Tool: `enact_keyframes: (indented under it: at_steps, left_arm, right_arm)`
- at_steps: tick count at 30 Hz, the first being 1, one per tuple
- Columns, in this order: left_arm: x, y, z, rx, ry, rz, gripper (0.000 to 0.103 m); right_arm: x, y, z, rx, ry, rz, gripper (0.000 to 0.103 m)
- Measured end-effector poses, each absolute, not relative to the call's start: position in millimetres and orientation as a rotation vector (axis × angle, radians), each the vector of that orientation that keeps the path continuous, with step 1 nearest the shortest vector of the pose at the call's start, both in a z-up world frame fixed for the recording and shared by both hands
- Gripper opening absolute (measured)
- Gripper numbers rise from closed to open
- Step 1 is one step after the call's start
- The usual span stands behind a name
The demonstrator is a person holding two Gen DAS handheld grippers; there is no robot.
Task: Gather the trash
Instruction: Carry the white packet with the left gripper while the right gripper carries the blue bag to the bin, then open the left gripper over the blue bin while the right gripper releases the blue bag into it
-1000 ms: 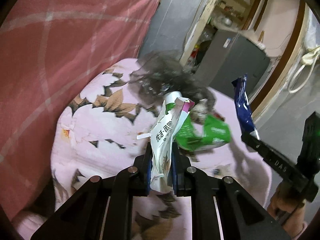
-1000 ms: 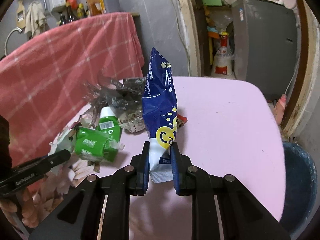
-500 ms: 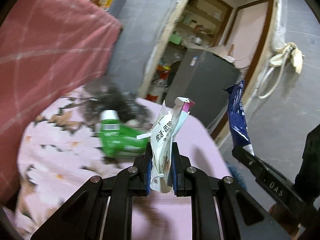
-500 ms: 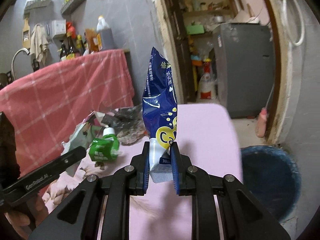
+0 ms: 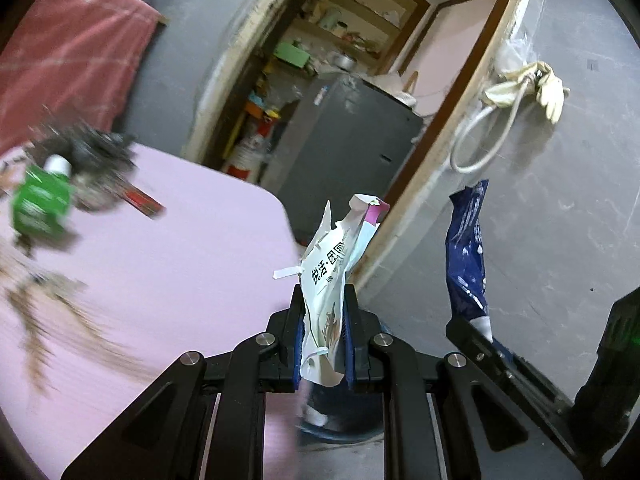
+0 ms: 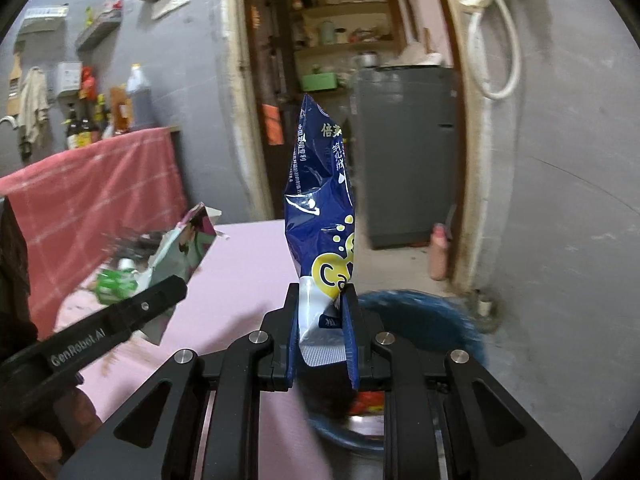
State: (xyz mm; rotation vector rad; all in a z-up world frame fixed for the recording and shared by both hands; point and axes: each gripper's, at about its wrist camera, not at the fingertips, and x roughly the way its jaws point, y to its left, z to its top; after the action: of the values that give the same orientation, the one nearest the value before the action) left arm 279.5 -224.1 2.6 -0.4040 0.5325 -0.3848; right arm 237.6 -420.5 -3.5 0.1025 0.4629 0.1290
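My left gripper is shut on a crumpled white wrapper with Chinese print, held upright past the pink table's right edge. My right gripper is shut on a blue snack bag, held upright above a blue bin on the floor. The blue bag also shows in the left wrist view; the white wrapper shows in the right wrist view. A green pouch and a dark crumpled plastic pile lie on the table's far left.
A red checked cloth hangs behind the table. A grey cabinet stands in the doorway beyond. A grey wall with a hanging hose is to the right. A pink bottle stands on the floor by the door frame.
Both grippers have swung right, away from the trash pile, carrying their wrappers past the table edge. The blue bin has come under the right gripper.
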Motion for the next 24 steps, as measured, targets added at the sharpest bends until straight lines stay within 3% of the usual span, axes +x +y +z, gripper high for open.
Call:
enact_keyframes:
  at_steps: [9,24]
  left_arm:
    - [308,-293,-23,-0.375,0.591,-0.413,0.013]
    - [332,-327,-71,-0.267,0.713,-0.372,0.013]
  right_arm:
    - [255,-485,-54,0.166,0.522,0.028,0.017]
    - [283,-514,-103,0.228,0.642,0.033,0.017]
